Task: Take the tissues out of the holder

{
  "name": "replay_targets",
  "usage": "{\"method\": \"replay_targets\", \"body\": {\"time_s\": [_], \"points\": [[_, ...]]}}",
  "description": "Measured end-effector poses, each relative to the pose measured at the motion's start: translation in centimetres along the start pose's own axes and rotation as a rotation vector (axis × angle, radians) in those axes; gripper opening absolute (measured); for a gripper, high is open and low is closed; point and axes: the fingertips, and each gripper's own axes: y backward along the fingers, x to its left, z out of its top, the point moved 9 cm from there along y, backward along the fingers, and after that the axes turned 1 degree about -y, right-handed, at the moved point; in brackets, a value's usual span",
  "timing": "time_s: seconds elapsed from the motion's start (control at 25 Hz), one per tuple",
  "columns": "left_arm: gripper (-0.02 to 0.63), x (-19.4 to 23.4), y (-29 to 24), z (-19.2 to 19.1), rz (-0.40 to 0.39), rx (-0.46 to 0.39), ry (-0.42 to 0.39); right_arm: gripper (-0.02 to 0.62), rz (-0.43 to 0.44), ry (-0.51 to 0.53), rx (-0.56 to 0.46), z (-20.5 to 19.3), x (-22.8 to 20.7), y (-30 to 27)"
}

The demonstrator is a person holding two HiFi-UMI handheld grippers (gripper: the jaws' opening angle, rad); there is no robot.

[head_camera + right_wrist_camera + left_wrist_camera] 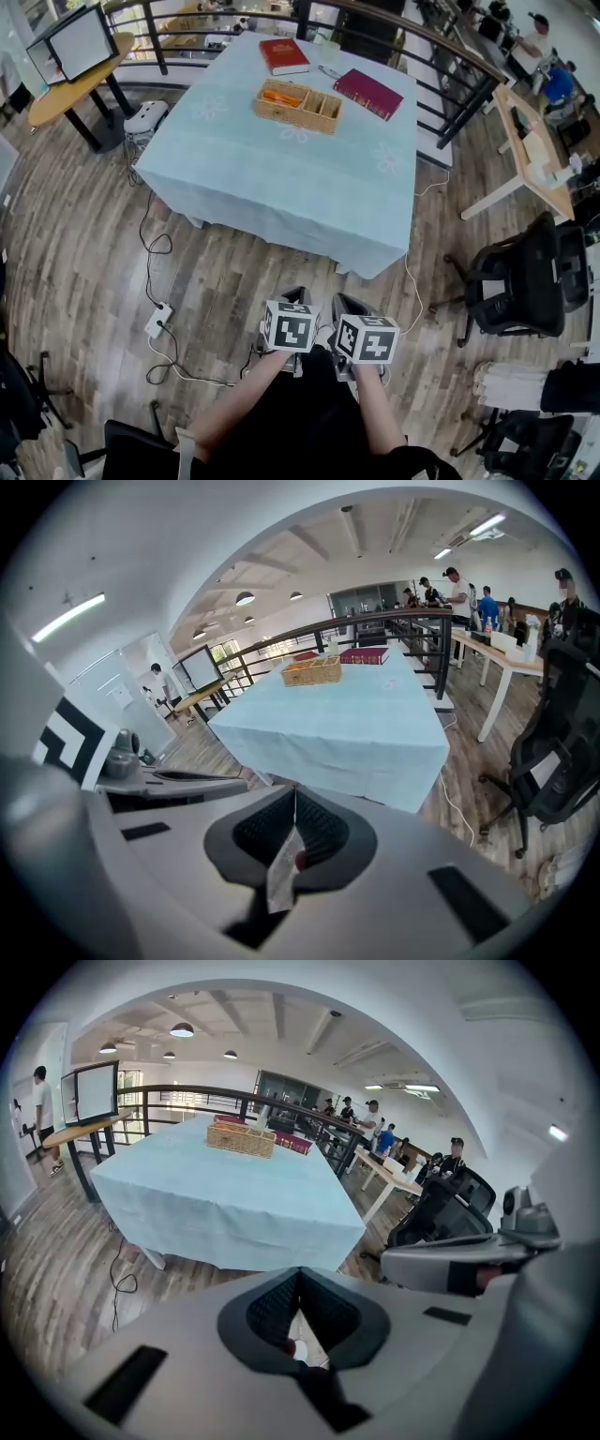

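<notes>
The wicker holder [298, 105] sits at the far end of the bench [281, 178], well apart from the person, who stands on the wooden floor [94, 244] short of the near edge. One orange pack [282, 96] lies in the holder's left compartment. It may be the tissues, but it is too small to tell. The other compartments look empty from here.

By the look of it, nothing has been taken out yet. The approach, the reach into the holder and the lift are all left to do.

The left tongs [298, 293] and the right tongs [348, 302] are held side by side, close to the body. Each has its jaws pressed together at the tips and grips nothing.

Counted: one holder, one orange pack, two tongs and two books, a red book [283, 55] beyond the holder and a dark red book [368, 93] to its right.
</notes>
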Motion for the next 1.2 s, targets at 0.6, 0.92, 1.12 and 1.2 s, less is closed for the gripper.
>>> {"method": "replay_targets", "body": {"time_s": [0.6,0.92,1.12,1.2], "points": [[0.009,1.2,-1.7,0.3,-0.016,0.017,0.04,0.014,0.076,0.023,0.024,1.5,-0.9,-2.2],[0.009,3.7,-3.9,3.2,0.044,0.033,0.085,0.014,0.141,0.082,0.073,5.2,-1.0,-6.4],[0.009,4.5,-5.7,6.4,0.089,0.016,0.111,0.015,0.196,0.113,0.088,9.1,-2.3,-9.1],[0.009,4.7,-6.3,8.1,0.106,0.004,0.12,0.015,0.218,0.131,0.092,10.8,-2.8,-10.1]]}}
